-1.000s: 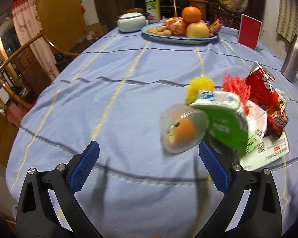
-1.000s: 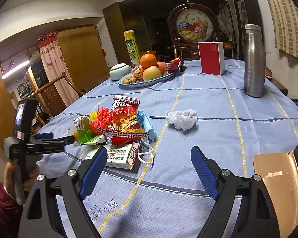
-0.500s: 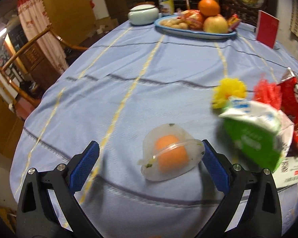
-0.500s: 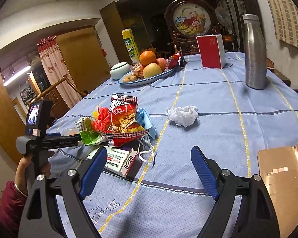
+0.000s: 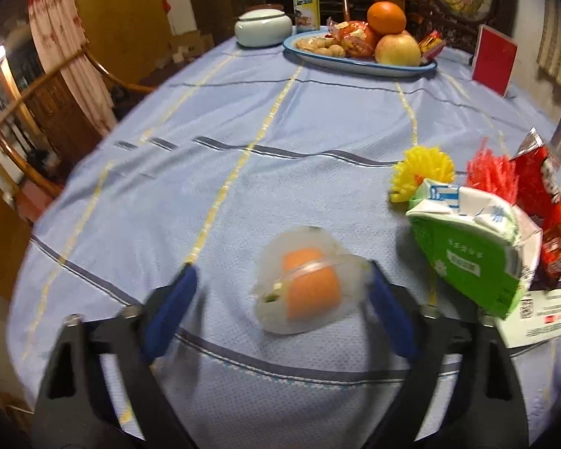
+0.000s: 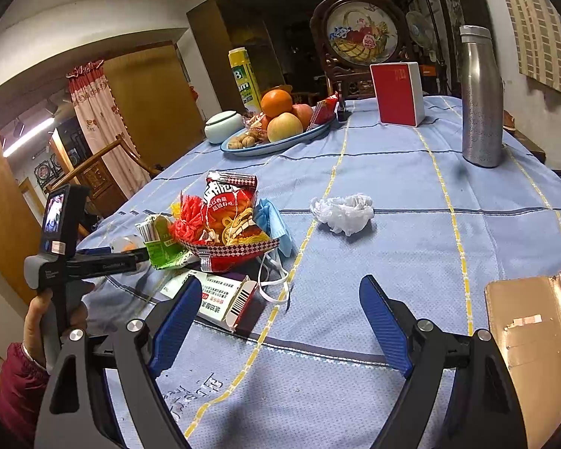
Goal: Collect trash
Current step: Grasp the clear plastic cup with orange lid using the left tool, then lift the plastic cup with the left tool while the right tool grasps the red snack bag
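Left claw [image 5: 280, 299] spread wide, gripping nothing, with a clear plastic cup [image 5: 306, 286] holding something orange lying on its side between the 2 blue pads, close against the right pad [image 5: 387, 320], contact uncertain through blur. Just right of and beyond that pad, a crushed green and white carton [image 5: 467, 250], with a red snack bag [image 5: 546, 224] behind it and a yellow pompom [image 5: 426, 172] and a red pompom [image 5: 493, 172] a little farther. Far ahead, a blue-rimmed plate [image 5: 359, 63] with fruit.

Right claw [image 6: 280, 321] likewise wide apart and empty, above the blue tablecloth [image 6: 392, 262]. Just ahead of its left pad, a flattened white box [image 6: 224, 299]. Beyond that, the trash heap with a blue face mask [image 6: 276, 224]. Farther ahead and slightly right, a crumpled white tissue [image 6: 344, 211], well apart from the heap. Far right, a steel bottle [image 6: 480, 97].
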Motion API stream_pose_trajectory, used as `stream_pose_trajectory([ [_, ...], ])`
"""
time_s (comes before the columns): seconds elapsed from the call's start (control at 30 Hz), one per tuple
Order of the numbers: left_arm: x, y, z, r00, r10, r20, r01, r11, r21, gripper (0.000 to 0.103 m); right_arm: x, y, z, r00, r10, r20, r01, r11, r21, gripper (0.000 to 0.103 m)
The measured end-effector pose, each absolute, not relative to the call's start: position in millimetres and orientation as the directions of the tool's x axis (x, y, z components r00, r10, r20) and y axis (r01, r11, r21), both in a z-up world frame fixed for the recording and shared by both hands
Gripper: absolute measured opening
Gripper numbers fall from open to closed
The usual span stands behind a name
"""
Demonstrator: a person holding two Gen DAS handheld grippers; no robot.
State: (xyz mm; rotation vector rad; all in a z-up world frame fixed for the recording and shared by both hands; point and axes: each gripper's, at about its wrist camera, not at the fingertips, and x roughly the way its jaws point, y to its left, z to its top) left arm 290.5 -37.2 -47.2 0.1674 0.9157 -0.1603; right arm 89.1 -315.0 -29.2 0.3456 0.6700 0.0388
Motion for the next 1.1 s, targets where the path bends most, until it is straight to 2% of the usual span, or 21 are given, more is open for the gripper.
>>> stream_pose_trajectory([
  [0.03, 292, -34, -48, 0.587, -0.092, -0.804, 0.210, 0.977, 0.042, 0.064, 89, -314, -29, 0.784, 0.143, -0.604, 0.077, 0.943, 0.323, 0.085],
  [0.07, 294, -31, -48, 0.580, -0.111, -0.807, 0.208, 0.978, 0.014, 0.057, 90, -314, -29, 0.782, 0.140, -0.607, 0.078, 0.945, 0.319, 0.085],
  [0.4, 284, -17, -35, 0.626, -0.231, -0.745, 0.221, 0.969, -0.115, 0.057, 122, -304, -33, 0.707, 0.157, -0.690, 0.095, 0.945, 0.312, 0.085],
  [0.67, 283, -18, -34, 0.624, -0.261, -0.736, 0.249, 0.960, -0.130, 0.057, 170, -276, -9, 0.716, 0.140, -0.684, 0.038, 0.971, 0.237, 0.085],
  [0.97, 283, -20, -35, 0.610, -0.294, -0.736, 0.279, 0.949, -0.148, 0.057, 206, -269, -31, 0.672, 0.130, -0.729, 0.053, 0.973, 0.223, 0.085],
  [1.03, 283, -21, -35, 0.606, -0.295, -0.739, 0.285, 0.948, -0.145, 0.057, 209, -264, -35, 0.658, 0.127, -0.742, 0.029, 0.981, 0.194, 0.059],
  [1.07, 283, -22, -35, 0.605, -0.296, -0.739, 0.288, 0.947, -0.143, 0.057, 210, -264, -35, 0.656, 0.138, -0.742, 0.017, 0.980, 0.198, 0.043],
  [1.1, 283, -23, -35, 0.604, -0.297, -0.739, 0.290, 0.946, -0.142, 0.057, 207, -267, -31, 0.673, 0.154, -0.723, 0.020, 0.974, 0.225, 0.034],
])
